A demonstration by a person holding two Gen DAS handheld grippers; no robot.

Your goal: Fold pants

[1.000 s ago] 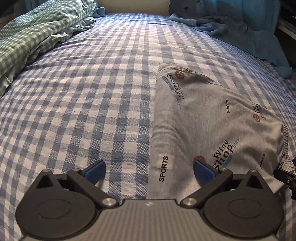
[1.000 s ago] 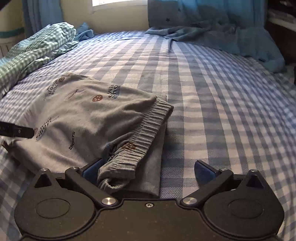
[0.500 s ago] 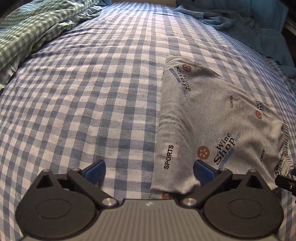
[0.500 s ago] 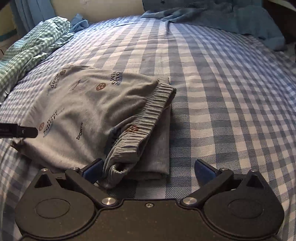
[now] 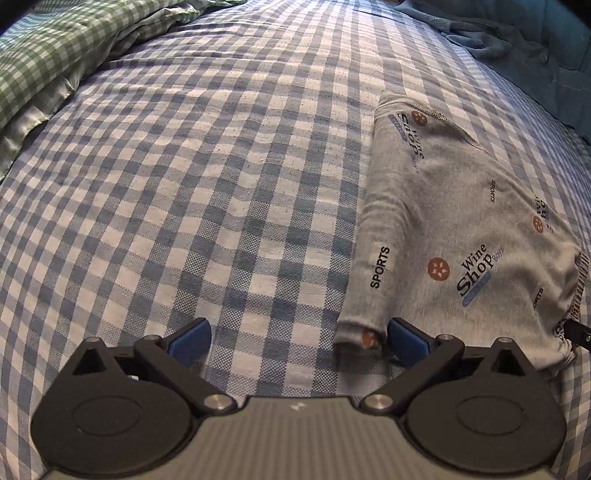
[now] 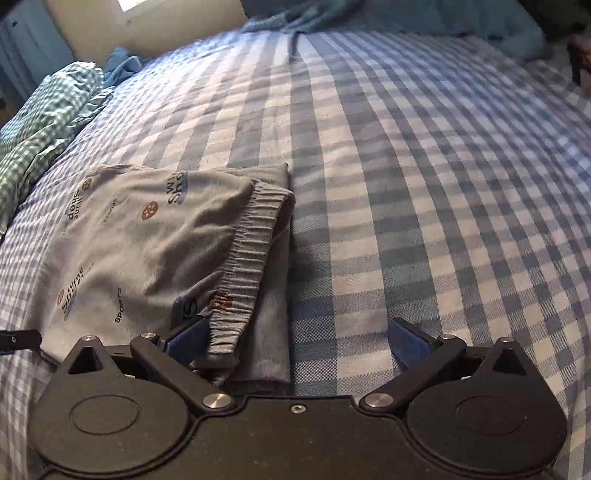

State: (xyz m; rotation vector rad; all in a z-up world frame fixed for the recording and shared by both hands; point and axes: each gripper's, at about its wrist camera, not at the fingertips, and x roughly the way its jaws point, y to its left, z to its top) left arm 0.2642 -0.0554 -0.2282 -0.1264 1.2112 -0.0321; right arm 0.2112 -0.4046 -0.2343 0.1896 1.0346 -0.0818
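Grey printed pants lie folded on a blue checked bedsheet. In the left wrist view they fill the right half, and my left gripper is open at their near left corner, its right pad touching the fabric edge. In the right wrist view the pants sit at left with the gathered waistband on top. My right gripper is open, with the near end of the waistband and the layer beneath lying between its fingers, against the left pad.
A green checked blanket is bunched at the far left of the bed. Teal-blue fabric lies heaped along the far right edge. Bare checked sheet stretches to the right of the pants.
Both grippers have drawn back towards me and risen a little, so the pants sit farther out in each view. The jaws stay wide and the pants have not shifted.
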